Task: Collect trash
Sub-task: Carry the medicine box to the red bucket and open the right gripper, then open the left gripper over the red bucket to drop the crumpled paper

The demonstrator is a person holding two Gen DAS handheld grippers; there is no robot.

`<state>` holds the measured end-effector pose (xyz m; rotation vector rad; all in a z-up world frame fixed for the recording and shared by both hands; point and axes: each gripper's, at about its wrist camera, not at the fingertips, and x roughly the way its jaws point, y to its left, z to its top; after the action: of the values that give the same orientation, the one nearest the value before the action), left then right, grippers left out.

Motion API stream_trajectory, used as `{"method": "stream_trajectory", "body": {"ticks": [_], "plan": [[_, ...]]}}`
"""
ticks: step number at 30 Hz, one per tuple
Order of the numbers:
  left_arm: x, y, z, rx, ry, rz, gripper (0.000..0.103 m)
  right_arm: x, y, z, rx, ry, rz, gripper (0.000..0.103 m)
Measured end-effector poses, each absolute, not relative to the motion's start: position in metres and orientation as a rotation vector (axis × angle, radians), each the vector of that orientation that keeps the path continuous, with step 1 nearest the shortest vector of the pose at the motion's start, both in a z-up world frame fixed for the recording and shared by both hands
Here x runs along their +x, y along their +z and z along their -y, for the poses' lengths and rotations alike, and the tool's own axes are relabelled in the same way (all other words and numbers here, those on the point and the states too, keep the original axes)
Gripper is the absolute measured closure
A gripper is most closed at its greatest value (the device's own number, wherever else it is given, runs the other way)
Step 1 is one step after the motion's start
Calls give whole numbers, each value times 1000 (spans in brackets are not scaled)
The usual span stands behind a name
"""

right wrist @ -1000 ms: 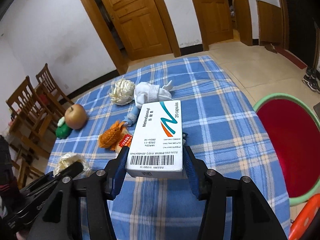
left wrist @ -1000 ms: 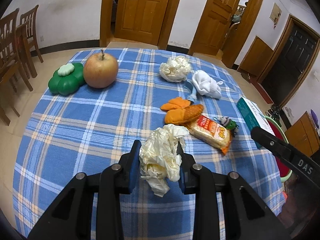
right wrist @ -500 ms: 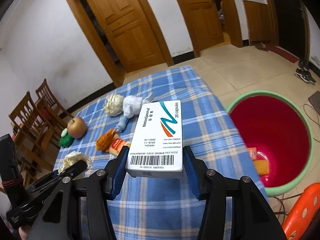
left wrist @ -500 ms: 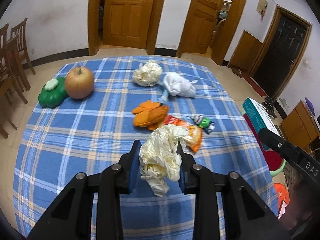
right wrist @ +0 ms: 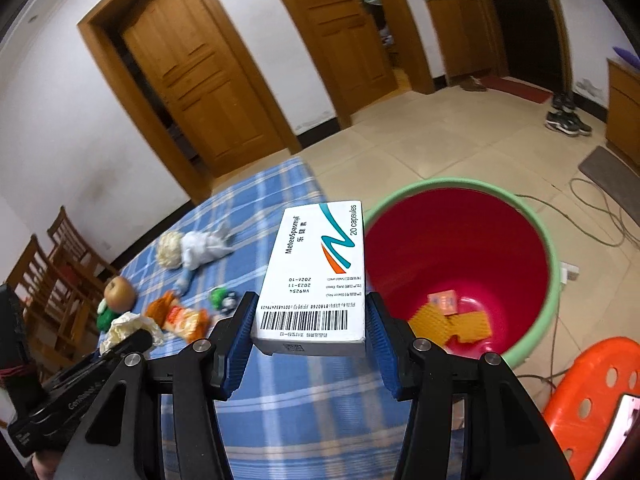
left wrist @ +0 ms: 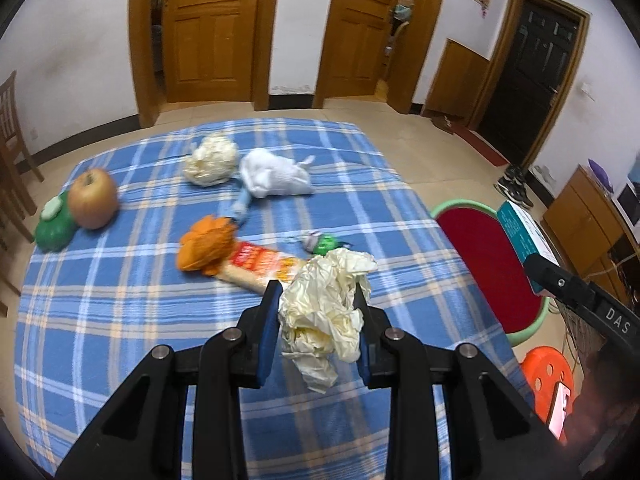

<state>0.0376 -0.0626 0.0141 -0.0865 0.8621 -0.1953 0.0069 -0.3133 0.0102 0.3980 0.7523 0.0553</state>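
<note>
Red bin (right wrist: 472, 248) fills the right of my right view. My right gripper (right wrist: 312, 332) clamps the medicine box (right wrist: 316, 280) at centre frame; I'd carry it fully over the rim before releasing. My left gripper (left wrist: 316, 320) pinches crumpled paper (left wrist: 326, 304) at lower centre.

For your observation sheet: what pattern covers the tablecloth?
Blue plaid tablecloth with white and pale orange lines, clearest from the left wrist view.

Medicine box (right wrist: 316, 280) between right gripper's (right wrist: 310, 332) fingers read "MeteoSpasmyl", "20 capsules", "2023-11", w/ barcode; gripper body at right of left view read "DAS".
</note>
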Motion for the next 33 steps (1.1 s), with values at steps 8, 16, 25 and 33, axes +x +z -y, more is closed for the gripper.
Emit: {"method": "stream_trajectory", "body": {"ticks": [8,16,25,33], "plan": [[48,12,106,-38,-282,-888,71,10,-10,354,453,-31,-780,48],[59,8,146,7,-358,-910,71,14,-32,386,507,-97,-817,47],[69,5,192,60,-459,-914,71,4,-32,412,546,-138,-802,47],[81,-4,232,95,-538,-916,71,-10,-26,424,574,-170,-776,47]]}}
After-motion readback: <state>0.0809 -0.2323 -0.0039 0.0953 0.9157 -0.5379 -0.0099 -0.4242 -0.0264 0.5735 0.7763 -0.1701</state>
